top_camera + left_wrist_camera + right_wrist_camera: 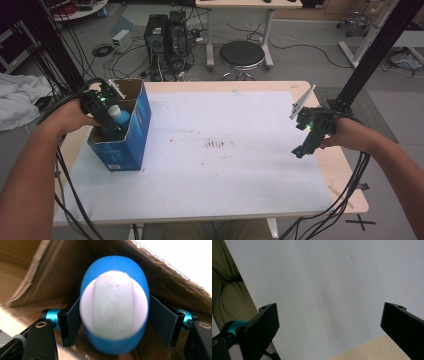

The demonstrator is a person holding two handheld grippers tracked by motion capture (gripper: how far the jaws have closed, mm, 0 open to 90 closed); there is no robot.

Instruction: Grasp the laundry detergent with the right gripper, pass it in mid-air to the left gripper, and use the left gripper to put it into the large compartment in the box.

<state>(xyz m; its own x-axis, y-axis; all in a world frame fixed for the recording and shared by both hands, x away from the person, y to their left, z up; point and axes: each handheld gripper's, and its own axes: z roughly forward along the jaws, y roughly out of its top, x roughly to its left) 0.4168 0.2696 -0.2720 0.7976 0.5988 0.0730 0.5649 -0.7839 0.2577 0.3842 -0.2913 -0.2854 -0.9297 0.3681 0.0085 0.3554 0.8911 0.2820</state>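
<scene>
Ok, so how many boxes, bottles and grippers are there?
Boxes: 1, the blue box
Bottles: 1, the blue bottle with a white cap, inside the box
Grippers: 2, the left gripper and the right gripper
Total: 4

Cardboard box (122, 132) stands upright on the left part of the table (345, 167), on the left edge of the paper sheet (225, 155) that covers most of the tabletop. Bottle (119, 116) sits inside the box, cap end up, between the jaws of the left gripper (107, 120), which reaches into the box opening from the left. Right gripper (306, 142) is over the right edge of the sheet, well apart from the box. Behind the table, on the floor: a round stool (242, 55) centre, two computer towers (165, 37) to its left.
</scene>
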